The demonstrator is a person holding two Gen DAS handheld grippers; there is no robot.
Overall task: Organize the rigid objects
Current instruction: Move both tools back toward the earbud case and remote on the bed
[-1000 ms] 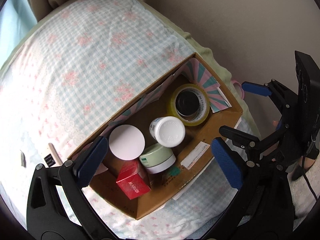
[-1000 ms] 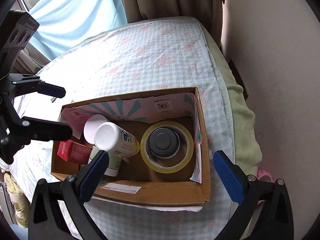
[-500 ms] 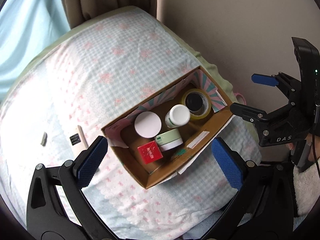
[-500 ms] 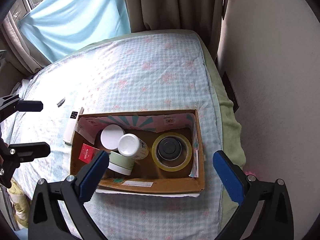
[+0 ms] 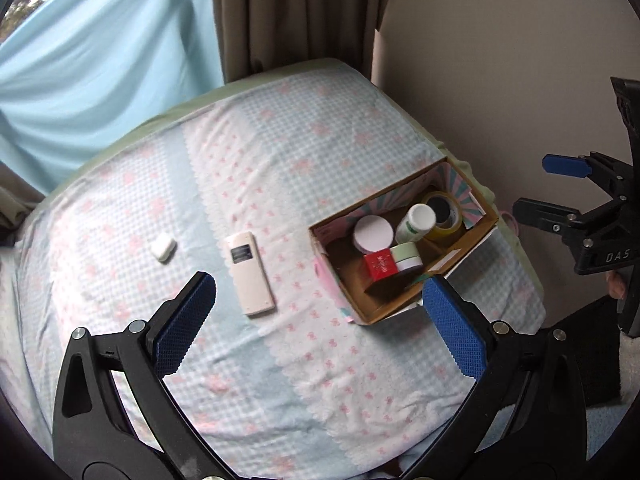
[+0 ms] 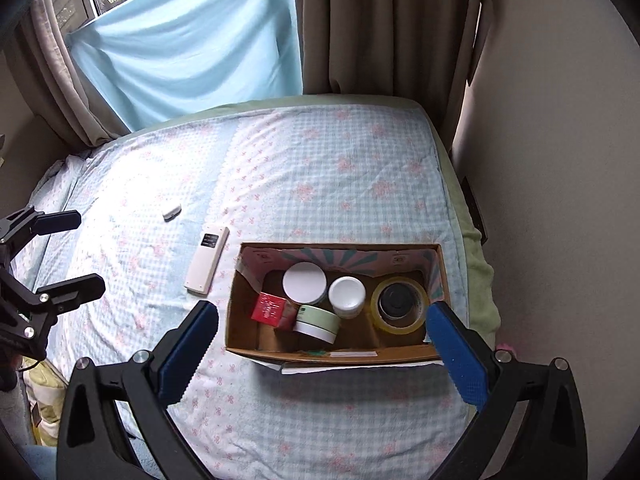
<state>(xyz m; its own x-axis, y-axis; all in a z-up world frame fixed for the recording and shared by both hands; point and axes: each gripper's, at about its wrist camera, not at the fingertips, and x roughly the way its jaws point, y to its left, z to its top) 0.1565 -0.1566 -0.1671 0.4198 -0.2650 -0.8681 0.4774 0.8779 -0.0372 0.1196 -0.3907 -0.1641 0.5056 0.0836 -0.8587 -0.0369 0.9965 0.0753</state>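
A cardboard box [image 6: 248, 344] [image 5: 360, 308] sits on the bed near its right edge. It holds a tape roll [image 6: 400, 306], a white bottle [image 6: 347, 295], a white-lidded jar [image 6: 305, 282], a green jar [image 6: 317, 323] and a red carton [image 6: 270, 310]. A white remote [image 5: 250, 278] [image 6: 207, 265] and a small white case [image 5: 163, 249] [image 6: 172, 212] lie on the blanket left of the box. My left gripper [image 5: 316, 324] is open and empty, high above the bed. My right gripper [image 6: 320, 350] is open and empty, high above the box.
The bed is covered by a blue and pink checked blanket [image 6: 320, 184]. A wall [image 6: 560, 160] runs along its right side. Brown curtains [image 6: 380, 20] and a blue sheet [image 6: 192, 48] hang behind it. The blanket's folds lie near the front edge.
Both grippers have pulled up and away from the box, so it looks smaller. The remote and the small white case have come into view. Both grippers stay open.
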